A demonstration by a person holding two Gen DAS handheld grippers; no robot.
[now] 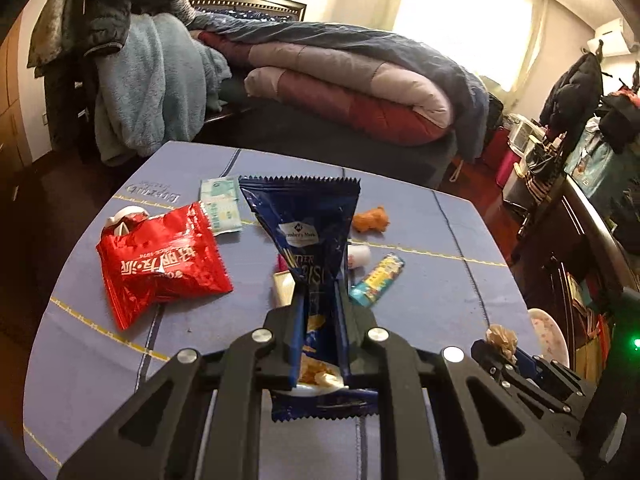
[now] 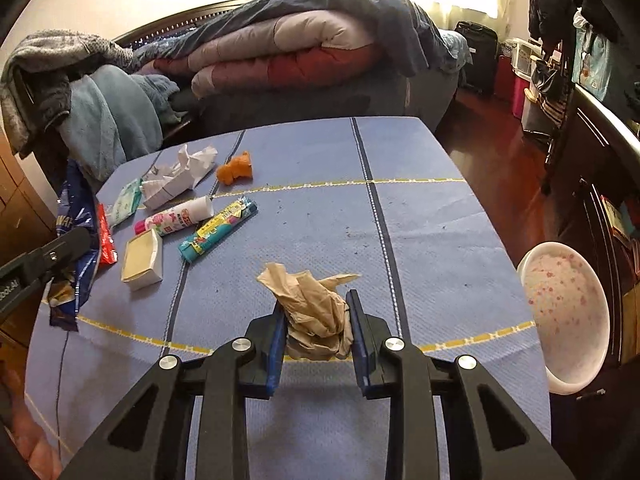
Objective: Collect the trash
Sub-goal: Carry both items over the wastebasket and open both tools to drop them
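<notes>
My left gripper point(image 1: 319, 292) is shut on a dark blue snack bag point(image 1: 304, 220) and holds it above the blue tablecloth point(image 1: 420, 300); the bag also shows at the left of the right wrist view point(image 2: 76, 240). My right gripper point(image 2: 316, 300) is shut on a crumpled brown paper napkin point(image 2: 312, 304), which also shows in the left wrist view point(image 1: 500, 336). On the cloth lie a red snack bag point(image 1: 160, 264), a green wet-wipe packet point(image 1: 220, 204), crumpled white paper point(image 2: 180, 172), a teal candy tube point(image 2: 218, 230), a white tube point(image 2: 176, 216) and a small box point(image 2: 142, 260).
An orange toy point(image 2: 236, 168) lies at the far middle of the table. A white pink-speckled bin point(image 2: 564, 312) stands off the table's right edge. A bed with folded quilts point(image 2: 300, 48) is behind the table, a dark cabinet point(image 2: 600, 160) to the right.
</notes>
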